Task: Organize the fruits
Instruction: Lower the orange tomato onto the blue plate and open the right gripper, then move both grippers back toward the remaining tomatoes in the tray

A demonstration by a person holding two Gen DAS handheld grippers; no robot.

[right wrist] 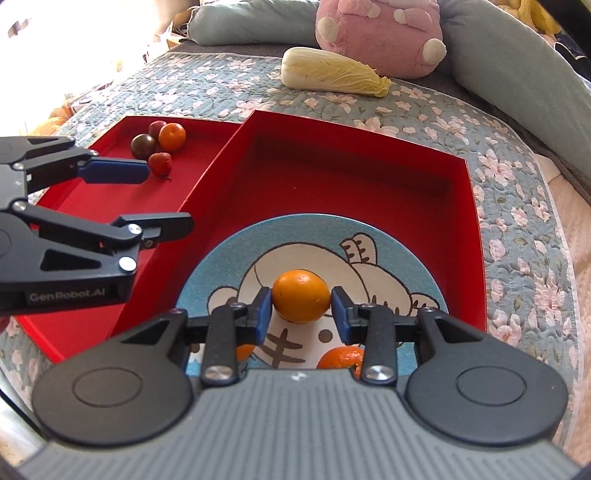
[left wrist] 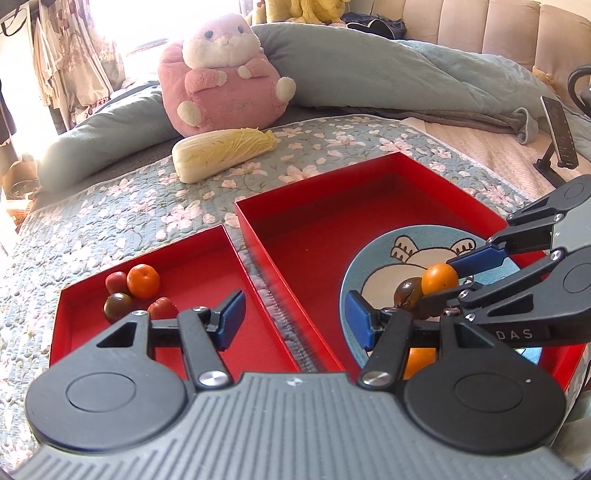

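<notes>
The right gripper's (right wrist: 301, 312) fingers (right wrist: 263, 310) pinch an orange fruit (right wrist: 301, 295) just above the cartoon plate (right wrist: 406, 266), while the left gripper's (left wrist: 295, 321) fingers (left wrist: 232, 319) stand spread with nothing between them, over the gap between the two red boxes. The shallow red box (right wrist: 92, 206) holds four fruits: one orange (right wrist: 171, 136), one dark tomato (right wrist: 143, 146) and two red ones (right wrist: 160, 162). The deeper red box (right wrist: 369, 177) holds the plate, on which two more orange fruits (right wrist: 340, 358) show partly behind the right gripper; the left view also shows a brownish tomato (left wrist: 408, 291) there. Both boxes sit on a floral bedspread (right wrist: 517, 221). Beyond them lie one napa cabbage (right wrist: 332, 74) and one pink plush toy (right wrist: 380, 33).
</notes>
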